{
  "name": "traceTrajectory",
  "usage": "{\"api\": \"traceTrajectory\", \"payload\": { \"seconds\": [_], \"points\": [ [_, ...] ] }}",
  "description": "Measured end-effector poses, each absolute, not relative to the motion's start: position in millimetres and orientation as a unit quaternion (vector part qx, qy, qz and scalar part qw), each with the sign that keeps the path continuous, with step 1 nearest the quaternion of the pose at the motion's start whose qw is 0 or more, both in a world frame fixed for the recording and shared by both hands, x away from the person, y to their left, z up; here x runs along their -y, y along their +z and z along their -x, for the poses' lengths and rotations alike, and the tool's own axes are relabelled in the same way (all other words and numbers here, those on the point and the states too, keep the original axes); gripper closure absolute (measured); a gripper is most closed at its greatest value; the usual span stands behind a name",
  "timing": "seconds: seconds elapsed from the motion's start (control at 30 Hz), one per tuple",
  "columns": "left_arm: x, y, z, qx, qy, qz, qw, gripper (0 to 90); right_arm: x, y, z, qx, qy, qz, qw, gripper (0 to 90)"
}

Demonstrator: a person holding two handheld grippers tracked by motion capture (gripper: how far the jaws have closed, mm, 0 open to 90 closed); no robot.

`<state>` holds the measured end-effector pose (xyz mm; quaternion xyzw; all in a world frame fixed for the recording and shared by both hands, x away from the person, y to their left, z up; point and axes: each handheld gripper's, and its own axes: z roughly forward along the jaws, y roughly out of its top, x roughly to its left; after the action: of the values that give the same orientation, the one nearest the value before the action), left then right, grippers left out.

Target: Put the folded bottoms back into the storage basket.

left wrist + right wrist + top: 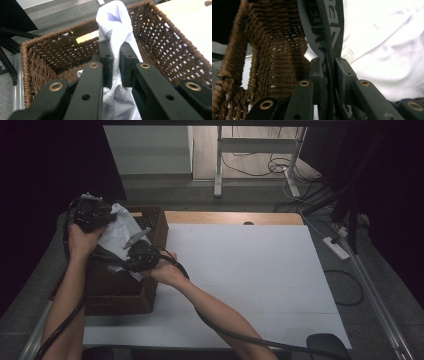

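White garment [118, 232] is bunched over the far end of the wicker basket [120, 292], held up between my two grippers and hanging partly down inside. In the left gripper view the cloth [113, 27] rises above the basket's far rim [82, 23] and runs down between the pads.

Left gripper [115, 62]: jaws pressed together on a fold of the white fabric, cloth pinched tight between them. In the high view my left gripper [90, 215] sits at the basket's far left corner, above the rim, the garment just to its right and touching it.

Right gripper [327, 67]: pinching the grey waistband [324, 27] with lettering on it; the band runs straight up out of the jaws, white fabric [382, 45] just to the right of it, basket wall [269, 50] to the left. In the high view my right gripper [141, 254] is over the basket's right wall, with the garment on its far-left side.

Basket stands at the left edge of the bench [250, 265], on the white sheet. Rest of the white surface is to the right of my right hand [167, 270]. Cables [215, 327] trail back along both forearms.
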<state>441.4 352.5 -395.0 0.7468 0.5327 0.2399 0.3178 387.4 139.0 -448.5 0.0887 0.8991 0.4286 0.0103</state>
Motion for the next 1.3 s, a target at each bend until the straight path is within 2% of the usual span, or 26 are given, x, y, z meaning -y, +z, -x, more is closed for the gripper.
{"api": "traceTrajectory", "payload": {
  "seconds": [0.3, 0.33, 0.37, 0.43, 0.63, 1.0, 1.3],
  "points": [
    [-359, -414, -442, -0.544, 0.225, -0.745, 0.313, 81.5, -141, -452, -386, -0.905, 0.415, -0.090, 0.012, 75.5],
    [-360, -418, -443, -0.549, 0.213, -0.747, 0.309, 78.7, -141, -452, -386, -0.906, 0.415, -0.089, 0.009, 74.3],
    [-361, -422, -444, -0.556, 0.212, -0.745, 0.301, 70.4, -141, -451, -386, -0.904, 0.418, -0.090, 0.004, 72.7],
    [-365, -425, -442, -0.567, 0.211, -0.737, 0.302, 55.0, -139, -449, -386, -0.900, 0.427, -0.092, 0.003, 61.4],
    [-377, -424, -435, -0.585, 0.207, -0.716, 0.321, 30.3, -131, -444, -394, -0.889, 0.442, -0.114, -0.002, 43.4],
    [-372, -423, -421, -0.571, 0.195, -0.721, 0.341, 13.5, -119, -438, -401, -0.882, 0.452, -0.130, -0.042, 21.5],
    [-370, -429, -416, -0.571, 0.176, -0.720, 0.353, 2.9, -100, -428, -412, -0.875, 0.460, -0.146, -0.022, 8.9]
  ]
}}
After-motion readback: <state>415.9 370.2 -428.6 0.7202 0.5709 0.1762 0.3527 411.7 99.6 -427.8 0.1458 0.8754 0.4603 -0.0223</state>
